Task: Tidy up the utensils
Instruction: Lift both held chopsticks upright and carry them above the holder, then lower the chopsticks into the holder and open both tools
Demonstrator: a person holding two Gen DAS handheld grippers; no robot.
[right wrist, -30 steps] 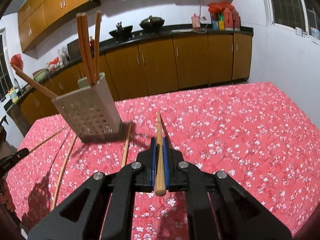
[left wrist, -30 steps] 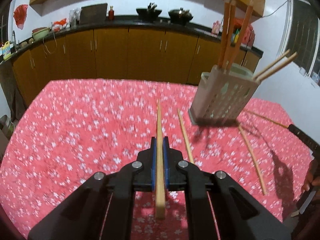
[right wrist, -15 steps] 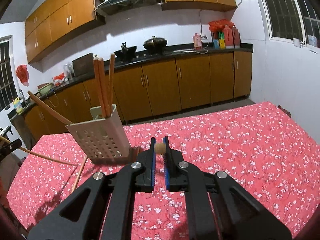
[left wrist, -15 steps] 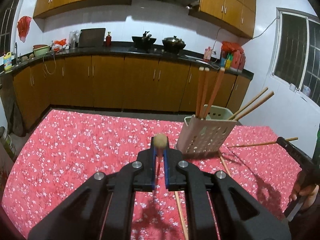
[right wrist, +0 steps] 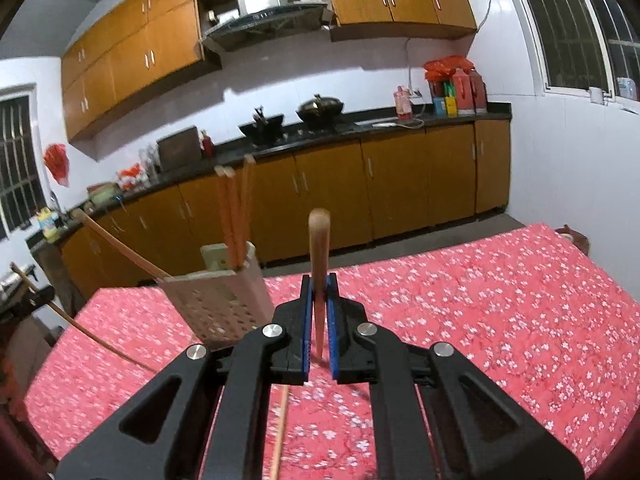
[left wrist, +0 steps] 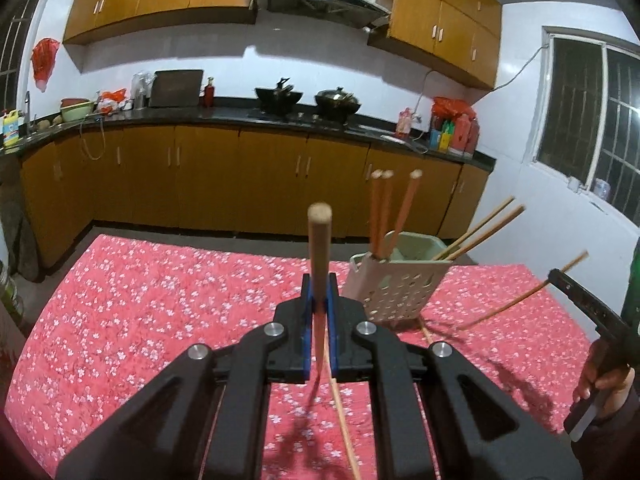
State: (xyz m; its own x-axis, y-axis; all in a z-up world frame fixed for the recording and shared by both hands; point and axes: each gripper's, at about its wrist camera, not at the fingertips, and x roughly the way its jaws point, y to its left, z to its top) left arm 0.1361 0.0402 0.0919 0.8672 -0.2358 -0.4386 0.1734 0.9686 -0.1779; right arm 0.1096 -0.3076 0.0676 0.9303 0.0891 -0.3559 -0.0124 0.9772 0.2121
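My left gripper (left wrist: 319, 284) is shut on a wooden chopstick (left wrist: 319, 248) whose thick end sticks up above the blue pads. My right gripper (right wrist: 319, 284) is likewise shut on a second chopstick (right wrist: 319, 248). Both hang above the red flowered tablecloth (left wrist: 160, 300). A pale perforated utensil holder (left wrist: 394, 284) stands to the right of my left gripper, and the utensil holder (right wrist: 218, 300) shows left of my right one; several chopsticks stand in it. In the left wrist view the right gripper (left wrist: 560, 278) appears at the far right edge with its chopstick (left wrist: 524, 300).
Loose chopsticks lie on the cloth: one chopstick (left wrist: 344, 420) below my left gripper, another (right wrist: 280, 428) below my right. A kitchen counter (left wrist: 240, 120) with woks and brown cabinets runs behind the table. A person's hand (left wrist: 604, 384) shows at right.
Both grippers have risen off the cloth with their chopsticks and tipped up, so the chopsticks' thick ends now stand above the pads and more of the kitchen wall shows.
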